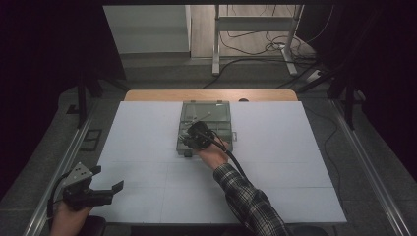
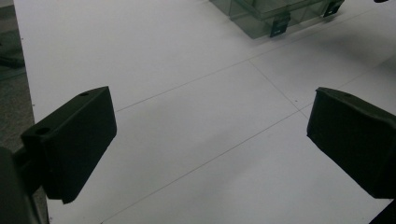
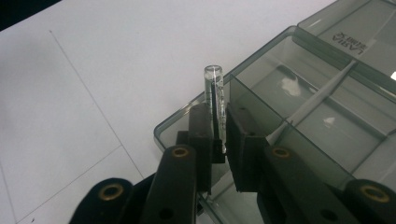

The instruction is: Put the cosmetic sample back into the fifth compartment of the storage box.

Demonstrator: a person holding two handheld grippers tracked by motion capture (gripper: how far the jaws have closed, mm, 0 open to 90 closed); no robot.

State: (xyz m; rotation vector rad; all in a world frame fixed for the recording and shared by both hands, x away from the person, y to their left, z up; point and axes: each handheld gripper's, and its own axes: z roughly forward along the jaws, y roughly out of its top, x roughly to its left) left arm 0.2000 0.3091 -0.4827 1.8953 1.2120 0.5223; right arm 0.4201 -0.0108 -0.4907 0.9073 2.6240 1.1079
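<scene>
Right gripper view shows the right gripper (image 3: 218, 140) clamped on a clear glass tube (image 3: 214, 91) at centre, over a smoky compartmented plastic box (image 3: 327, 100); left gripper (image 2: 210, 140) jaws stand apart.

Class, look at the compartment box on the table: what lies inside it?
Inside the clear compartment box, dividers and a white plastic pipette show. The right gripper, shut on a small clear tube, covers the near compartments.

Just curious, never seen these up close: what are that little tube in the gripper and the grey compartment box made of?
The small tube looks like clear glass or hard plastic: you see straight through it and its rim glints. The compartment box seems smoky, see-through plastic with glossy walls that catch reflections. The right gripper holding the tube has matte black pads, possibly rubber.
</scene>
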